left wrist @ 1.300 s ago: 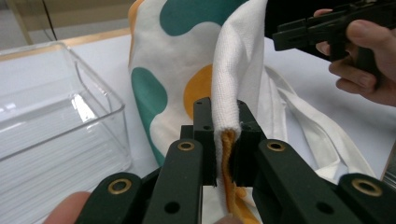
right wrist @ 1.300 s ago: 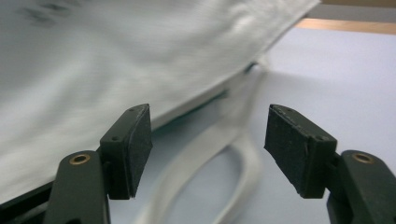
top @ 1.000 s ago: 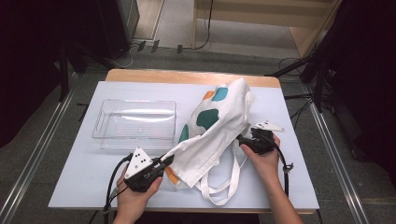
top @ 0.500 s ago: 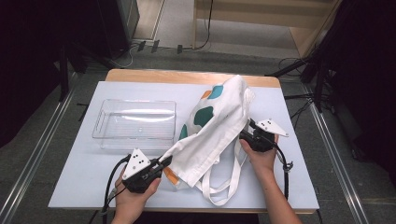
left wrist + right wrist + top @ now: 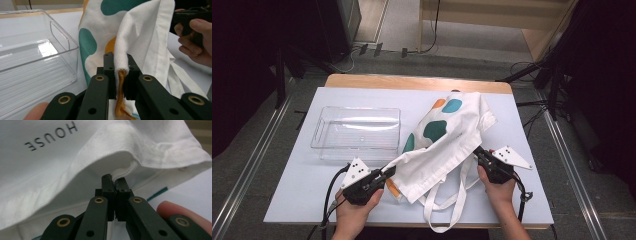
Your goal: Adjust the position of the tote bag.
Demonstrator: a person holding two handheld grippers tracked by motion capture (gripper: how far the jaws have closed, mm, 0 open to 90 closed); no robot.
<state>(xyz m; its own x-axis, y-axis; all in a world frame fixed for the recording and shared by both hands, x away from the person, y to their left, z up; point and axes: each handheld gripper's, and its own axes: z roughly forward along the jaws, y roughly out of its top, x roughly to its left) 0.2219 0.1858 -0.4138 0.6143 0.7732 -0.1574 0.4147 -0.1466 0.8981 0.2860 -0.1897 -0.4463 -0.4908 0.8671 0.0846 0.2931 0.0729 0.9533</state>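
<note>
Tray (image 5: 356,132) left of bag (image 5: 447,140), on table (image 5: 522,200).

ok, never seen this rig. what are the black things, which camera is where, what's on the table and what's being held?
There is no robot arm: a person holds hand-held tongs in each hand. The high view looks down from above the person's side of the table, so the hands come in from the bottom: the left tongs at the left, the right tongs at the right. The other two pictures come from a camera riding on each pair of tongs, looking along its two black jaws.

On the table lie a clear plastic tray and a white cloth bag with teal and orange spots and loose straps.

Both tongs are shut on the bag's cloth: the left tongs pinch a bunched fold of it, the right tongs pinch its hemmed edge. The bag's near edge spans between them.
</note>
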